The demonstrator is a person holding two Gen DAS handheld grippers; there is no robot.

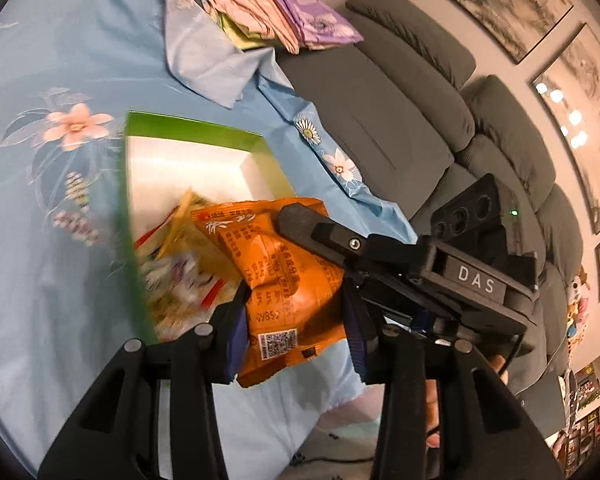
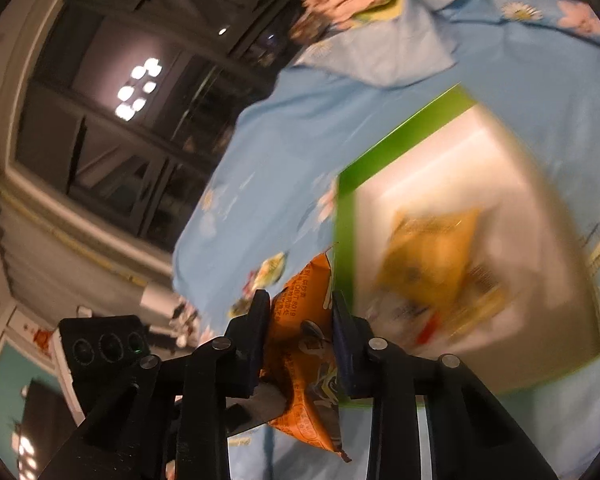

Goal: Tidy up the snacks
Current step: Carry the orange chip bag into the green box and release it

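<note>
In the left wrist view my left gripper (image 1: 296,328) is shut on an orange snack packet (image 1: 284,280), its blue pads pressing both sides. One black finger of the right gripper (image 1: 320,236) lies across that packet's upper edge. In the right wrist view my right gripper (image 2: 300,320) is shut on an orange packet (image 2: 300,364); I cannot tell whether it is the same packet. Just beyond both stands a green box (image 1: 192,126) (image 2: 404,132) with a white inside. It holds several loose snack packets (image 1: 180,272), among them a yellow one (image 2: 432,256).
A light blue floral cloth (image 1: 60,200) covers the surface under the box. Folded pink and purple cloths (image 1: 268,12) are stacked at its far end. A grey sofa (image 1: 400,128) runs along the right below framed pictures (image 1: 500,4). Dark windows (image 2: 120,140) fill the left.
</note>
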